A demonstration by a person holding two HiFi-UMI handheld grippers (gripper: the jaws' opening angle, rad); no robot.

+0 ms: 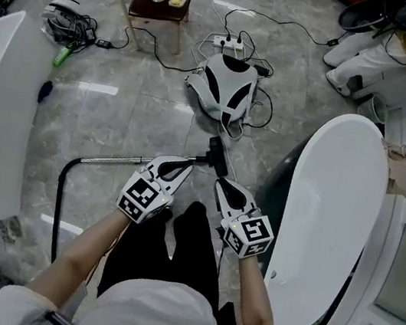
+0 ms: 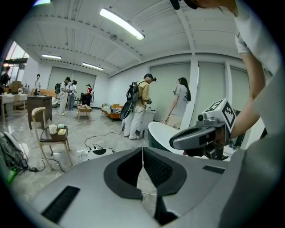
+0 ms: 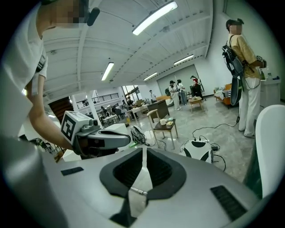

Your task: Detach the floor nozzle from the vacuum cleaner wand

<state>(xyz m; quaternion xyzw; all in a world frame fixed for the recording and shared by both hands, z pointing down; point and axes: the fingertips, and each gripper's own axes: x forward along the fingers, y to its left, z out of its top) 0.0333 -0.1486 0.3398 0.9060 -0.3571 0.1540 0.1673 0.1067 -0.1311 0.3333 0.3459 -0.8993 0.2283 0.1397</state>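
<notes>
Our left claw (image 1: pixel 186 165) and right claw (image 1: pixel 223 187) are hovering shut, empty, over the wand (image 1: pixel 114 158) lying mid-frame on the floor (image 1: pixel 119 108), floor nozzle (image 1: pixel 217 156) at its right end. We are likely approaching; next, opening to grip both.

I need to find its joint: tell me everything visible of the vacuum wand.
The vacuum wand is a thin, shiny metal tube lying across the grey floor, sideways in the head view. Its left end joins a black hose curving toward the person. Its right part is hidden behind the shut left gripper, toward a black fitting; contact cannot be told.
</notes>
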